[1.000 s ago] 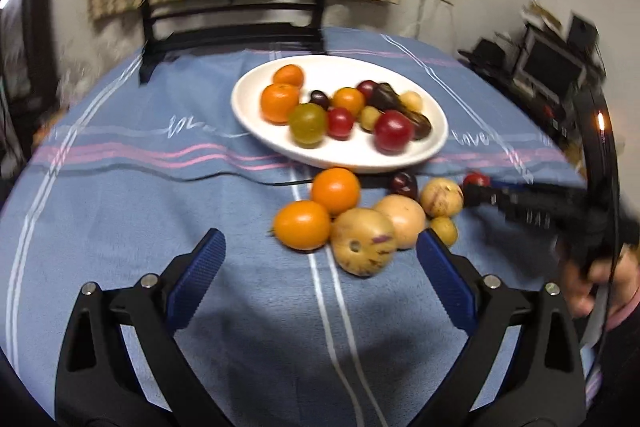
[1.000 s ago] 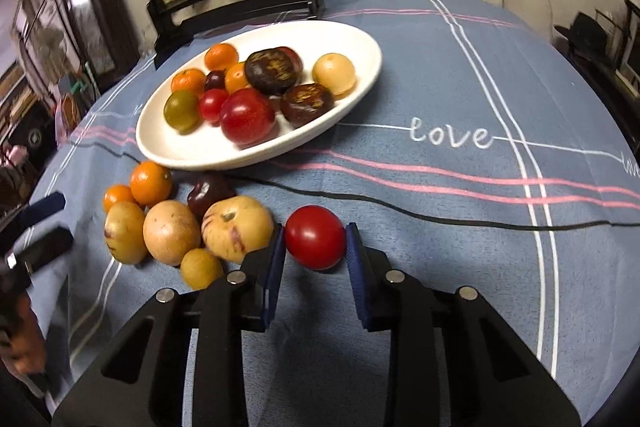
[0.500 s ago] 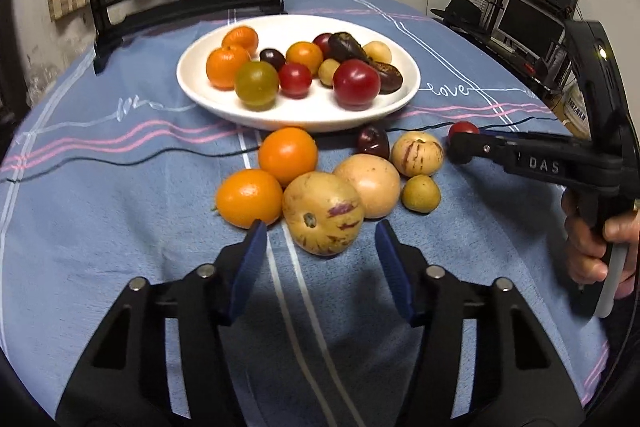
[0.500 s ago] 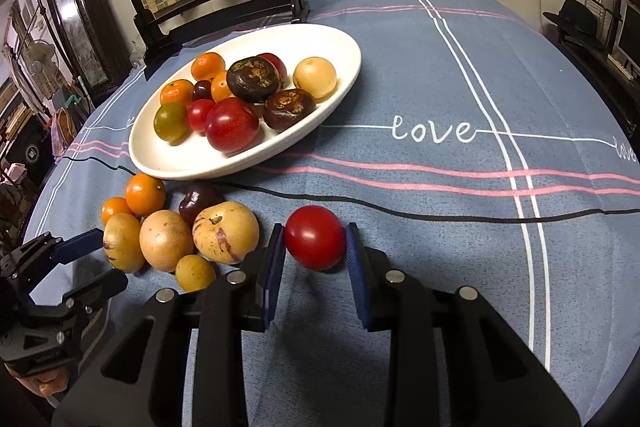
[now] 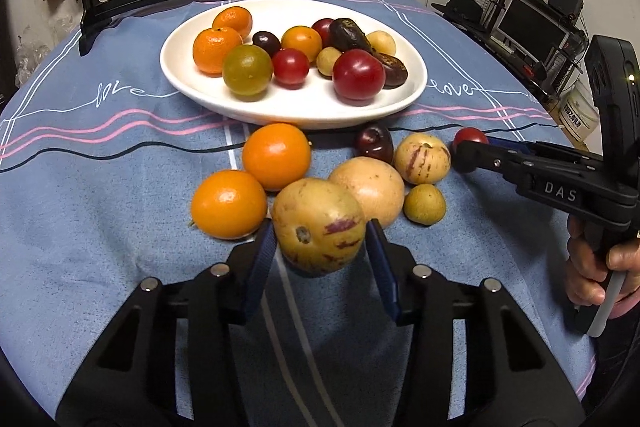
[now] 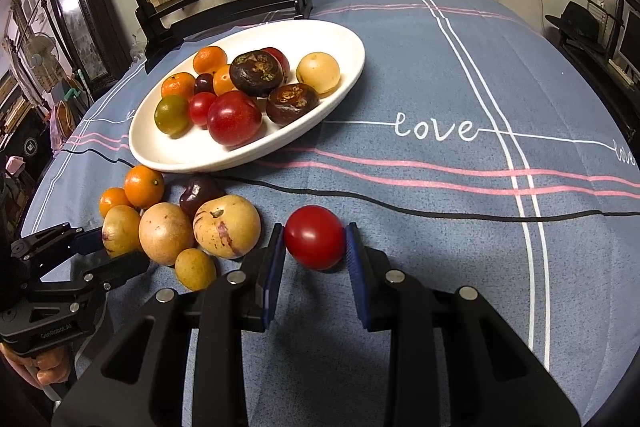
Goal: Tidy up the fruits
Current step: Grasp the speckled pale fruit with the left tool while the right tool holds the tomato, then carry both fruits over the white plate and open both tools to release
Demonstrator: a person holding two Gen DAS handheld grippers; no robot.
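Blue pads of the left gripper (image 5: 320,251) have just been closing and now pinch the yellow purple-streaked melon (image 5: 318,225); lift straight, clear of the orange mandarin (image 5: 229,203) touching its left; right gripper (image 6: 315,251) pinches a red tomato (image 6: 315,237); ahead, the white oval plate (image 5: 296,111) holds mandarins, tomatoes, dark fruits.

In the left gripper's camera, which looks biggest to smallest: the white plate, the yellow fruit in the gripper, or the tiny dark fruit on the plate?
1. white plate
2. yellow fruit, though nearness to the camera enlarges it
3. tiny dark fruit
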